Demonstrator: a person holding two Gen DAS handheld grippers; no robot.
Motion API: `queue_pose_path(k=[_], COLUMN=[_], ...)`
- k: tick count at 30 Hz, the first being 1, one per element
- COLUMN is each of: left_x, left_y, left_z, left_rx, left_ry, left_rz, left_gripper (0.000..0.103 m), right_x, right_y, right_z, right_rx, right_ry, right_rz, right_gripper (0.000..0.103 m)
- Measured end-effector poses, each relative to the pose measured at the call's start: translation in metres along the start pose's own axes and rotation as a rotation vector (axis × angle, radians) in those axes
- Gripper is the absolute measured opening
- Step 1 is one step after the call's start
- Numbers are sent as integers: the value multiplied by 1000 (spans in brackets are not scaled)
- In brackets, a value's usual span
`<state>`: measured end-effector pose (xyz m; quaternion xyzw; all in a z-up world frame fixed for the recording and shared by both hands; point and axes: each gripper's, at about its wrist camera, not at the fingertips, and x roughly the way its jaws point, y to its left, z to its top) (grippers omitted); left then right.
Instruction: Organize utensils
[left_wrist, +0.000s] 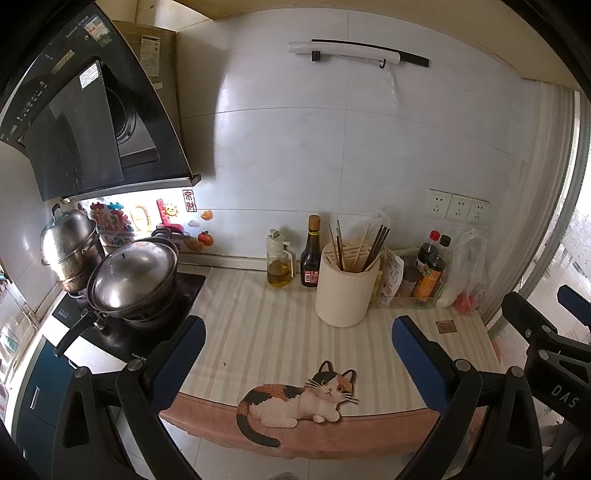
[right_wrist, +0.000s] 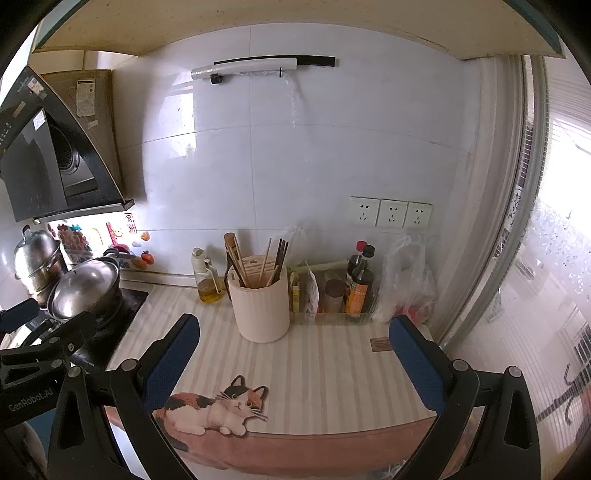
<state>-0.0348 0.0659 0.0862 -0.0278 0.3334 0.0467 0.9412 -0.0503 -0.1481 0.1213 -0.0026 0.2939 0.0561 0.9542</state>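
Both tongs hang spread wide with nothing between their blue pads: the left gripper (left_wrist: 298, 354) and the right gripper (right_wrist: 294, 354) sit side by side over the near edge of the striped mat (right_wrist: 332, 373), just past its cat picture (left_wrist: 299, 400). Each shows at the margin of the other's view.

Beyond them, toward the far middle of the mat, stands the cream utensil holder (right_wrist: 261, 306). The chopsticks (left_wrist: 375, 247) stand upright in its slotted top, a lighter few to the left and a dark bundle to the right. No loose utensil shows on the mat.

Left of the holder are an oil bottle (left_wrist: 279, 264) and a dark sauce bottle (left_wrist: 311, 254); to its right, a clear tray of condiment bottles (right_wrist: 360, 284) and plastic bags. The stove with its lidded pots (left_wrist: 133, 277) lies far left.

This fits either chopsticks awaiting sorting inside the holder, or a tidied holder with the tongs drawn clear. The pictures do not settle which, so no next move can be fixed.
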Motion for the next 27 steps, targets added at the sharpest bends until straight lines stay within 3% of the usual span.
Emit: queue_pose_path(k=[27], left_x=[-6], left_y=[-4], left_z=[-6], left_rx=[-4], left_ry=[13], left_rz=[-12], left_gripper=[103], right_x=[-5], right_y=[-8], right_z=[4], right_rx=[1], right_ry=[7], right_rz=[-4], right_gripper=[103])
